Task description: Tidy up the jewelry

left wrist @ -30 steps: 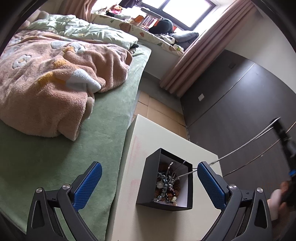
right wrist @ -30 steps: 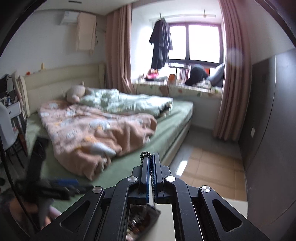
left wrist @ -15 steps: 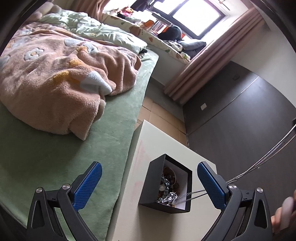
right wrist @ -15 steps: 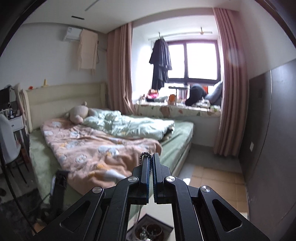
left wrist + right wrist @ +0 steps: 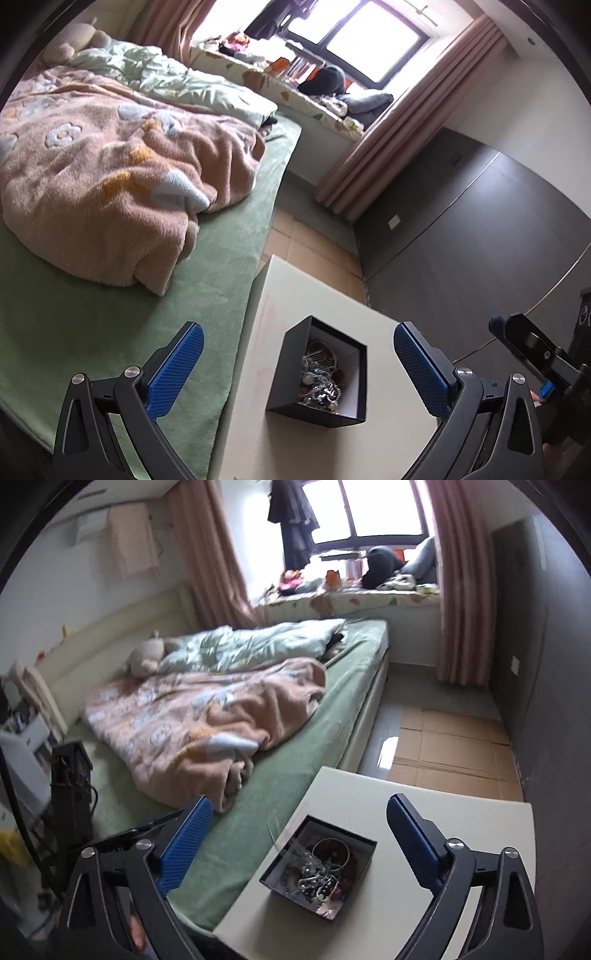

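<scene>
A black open box (image 5: pixel 284 373) stands on a small white table (image 5: pixel 303 295), holding a tangle of silver chains and beads (image 5: pixel 319 384). My left gripper (image 5: pixel 297 334) hovers over it, open, with nothing between the blue pads. In the right wrist view the same box (image 5: pixel 295 904) shows the jewelry heap (image 5: pixel 317 875) and a round bangle (image 5: pixel 330 851). A blurred silvery chain (image 5: pixel 295 853) lies at its left corner. My right gripper (image 5: pixel 300 804) is above the box, its jaws opening, nothing between them. Its finger (image 5: pixel 524 347) shows at the right of the left wrist view.
A bed with a green sheet (image 5: pixel 92 332) and a pink blanket (image 5: pixel 110 192) runs along the table's left side. A dark panelled wall (image 5: pixel 461 258) is on the right. Tiled floor (image 5: pixel 443 746) lies beyond the table, with curtains and a cluttered window sill further back.
My right gripper, shut on a silver chain stretched up from the box, has opened wide and tipped down toward the box. The chain now lies in the box. The left gripper stayed open.
</scene>
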A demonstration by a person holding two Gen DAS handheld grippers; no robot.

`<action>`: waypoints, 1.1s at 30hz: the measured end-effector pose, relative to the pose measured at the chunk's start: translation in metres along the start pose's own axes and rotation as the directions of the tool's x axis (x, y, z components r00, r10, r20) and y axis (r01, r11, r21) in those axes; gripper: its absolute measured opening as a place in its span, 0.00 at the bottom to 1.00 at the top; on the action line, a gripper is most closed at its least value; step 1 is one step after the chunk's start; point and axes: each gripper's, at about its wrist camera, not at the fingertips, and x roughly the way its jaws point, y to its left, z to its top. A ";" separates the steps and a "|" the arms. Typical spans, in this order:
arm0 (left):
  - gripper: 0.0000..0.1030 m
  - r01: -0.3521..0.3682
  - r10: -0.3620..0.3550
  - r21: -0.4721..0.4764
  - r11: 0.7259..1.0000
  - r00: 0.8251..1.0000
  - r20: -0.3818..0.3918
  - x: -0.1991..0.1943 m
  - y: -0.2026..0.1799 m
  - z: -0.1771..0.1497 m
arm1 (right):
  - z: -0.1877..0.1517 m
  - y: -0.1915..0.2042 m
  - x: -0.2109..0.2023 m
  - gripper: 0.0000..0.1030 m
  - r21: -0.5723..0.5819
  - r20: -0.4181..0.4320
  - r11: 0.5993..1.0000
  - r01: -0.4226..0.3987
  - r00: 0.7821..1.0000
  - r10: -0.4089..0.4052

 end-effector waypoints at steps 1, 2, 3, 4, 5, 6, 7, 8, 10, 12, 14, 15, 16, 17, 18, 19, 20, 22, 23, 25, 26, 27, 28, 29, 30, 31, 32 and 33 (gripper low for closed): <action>1.00 0.002 -0.002 0.003 1.000 1.000 0.009 -0.004 -0.002 0.001 | -0.002 -0.003 -0.008 0.93 0.027 0.010 1.000 0.005 1.000 -0.006; 1.00 0.004 -0.004 0.009 1.000 1.000 0.016 -0.007 -0.004 0.001 | -0.004 -0.006 -0.015 0.93 0.048 0.020 0.999 0.010 1.000 -0.011; 1.00 0.008 -0.008 0.020 1.000 1.000 0.023 -0.013 -0.008 0.002 | -0.008 -0.010 -0.024 0.93 0.075 0.034 0.997 0.023 0.999 -0.026; 1.00 0.013 -0.014 0.035 0.999 0.999 0.031 -0.019 -0.012 0.002 | -0.012 -0.012 -0.031 0.93 0.094 0.037 0.994 0.048 0.998 -0.052; 1.00 0.015 -0.017 0.060 0.998 0.999 0.044 -0.028 -0.019 0.003 | -0.019 -0.016 -0.041 0.93 0.113 0.033 0.990 0.090 0.995 -0.094; 1.00 0.011 -0.016 0.086 0.996 0.998 0.054 -0.035 -0.025 0.003 | -0.022 -0.018 -0.047 0.93 0.123 0.032 0.987 0.107 0.993 -0.112; 1.00 0.006 -0.013 0.115 0.993 0.998 0.063 -0.042 -0.031 0.003 | -0.027 -0.020 -0.056 0.93 0.132 0.033 0.985 0.114 0.992 -0.119; 1.00 -0.001 -0.010 0.153 0.988 0.997 0.072 -0.052 -0.040 0.002 | -0.033 -0.022 -0.066 0.93 0.145 0.033 0.982 0.121 0.991 -0.127; 1.00 -0.007 -0.010 0.213 0.977 0.997 0.081 -0.065 -0.053 -0.001 | -0.047 -0.028 -0.087 0.93 0.182 0.028 0.974 0.138 0.989 -0.145; 1.00 0.002 -0.024 0.270 0.963 0.997 0.077 -0.078 -0.066 -0.008 | -0.060 -0.033 -0.100 0.93 0.207 0.005 0.967 0.149 0.988 -0.153; 1.00 0.016 -0.035 0.315 0.949 0.998 0.055 -0.086 -0.077 -0.016 | -0.073 -0.036 -0.110 0.93 0.223 -0.030 0.960 0.168 0.986 -0.166; 1.00 0.024 -0.038 0.342 0.939 0.999 0.036 -0.090 -0.084 -0.021 | -0.079 -0.037 -0.116 0.93 0.231 -0.045 0.956 0.179 0.984 -0.173; 1.00 0.025 -0.038 0.358 0.933 0.999 0.028 -0.092 -0.087 -0.025 | -0.086 -0.038 -0.121 0.93 0.238 -0.055 0.955 0.178 0.984 -0.170; 1.00 0.025 -0.035 0.382 0.924 0.999 0.018 -0.096 -0.092 -0.031 | -0.092 -0.039 -0.126 0.93 0.246 -0.060 0.955 0.166 0.986 -0.156; 1.00 0.023 -0.031 0.395 0.919 0.999 0.014 -0.099 -0.095 -0.035 | -0.097 -0.039 -0.131 0.93 0.256 -0.065 0.954 0.157 0.987 -0.145; 1.00 0.020 -0.026 0.411 0.911 1.000 0.008 -0.102 -0.098 -0.041 | -0.101 -0.040 -0.135 0.93 0.263 -0.069 0.953 0.154 0.988 -0.140; 1.00 0.021 -0.022 0.429 0.903 1.000 -0.002 -0.105 -0.102 -0.047 | -0.105 -0.039 -0.140 0.93 0.268 -0.071 0.951 0.152 0.988 -0.138; 1.00 0.022 -0.013 0.454 0.891 1.000 -0.024 -0.108 -0.106 -0.059 | -0.113 -0.036 -0.151 0.99 0.268 -0.065 0.950 0.159 0.987 -0.147; 1.00 0.024 -0.008 0.466 0.885 0.999 -0.037 -0.109 -0.107 -0.065 | -0.117 -0.035 -0.157 1.00 0.267 -0.064 0.949 0.169 0.985 -0.157; 1.00 0.028 0.002 0.483 0.875 0.998 -0.061 -0.110 -0.108 -0.079 | -0.124 -0.033 -0.163 1.00 0.265 -0.063 0.946 0.185 0.983 -0.174; 1.00 0.031 0.005 0.489 0.872 0.998 -0.070 -0.111 -0.108 -0.084 | -0.127 -0.033 -0.165 1.00 0.267 -0.067 0.945 0.189 0.982 -0.177; 1.00 0.033 0.009 0.498 0.866 0.997 -0.081 -0.111 -0.109 -0.091 | -0.132 -0.032 -0.166 1.00 0.274 -0.076 0.943 0.190 0.982 -0.175; 1.00 0.032 0.014 0.509 0.860 0.996 -0.087 -0.111 -0.109 -0.097 | -0.135 -0.033 -0.167 1.00 0.280 -0.085 0.941 0.188 0.982 -0.171; 1.00 0.031 0.017 0.519 0.854 0.996 -0.088 -0.112 -0.110 -0.102 | -0.139 -0.033 -0.168 1.00 0.286 -0.092 0.939 0.190 0.981 -0.170; 1.00 0.029 0.019 0.532 0.846 0.996 -0.085 -0.113 -0.112 -0.107 | -0.143 -0.033 -0.170 1.00 0.290 -0.090 0.937 0.196 0.980 -0.177; 1.00 0.024 0.024 0.549 0.835 0.996 -0.081 -0.115 -0.114 -0.114 | -0.147 -0.033 -0.172 1.00 0.292 -0.088 0.935 0.203 0.979 -0.186; 1.00 0.019 0.030 0.561 0.827 0.997 -0.077 -0.115 -0.115 -0.118 | -0.149 -0.033 -0.174 1.00 0.294 -0.088 0.933 0.208 0.978 -0.190; 1.00 0.014 0.034 0.573 0.819 0.997 -0.072 -0.116 -0.116 -0.121 | -0.152 -0.032 -0.176 1.00 0.298 -0.087 0.930 0.213 0.977 -0.196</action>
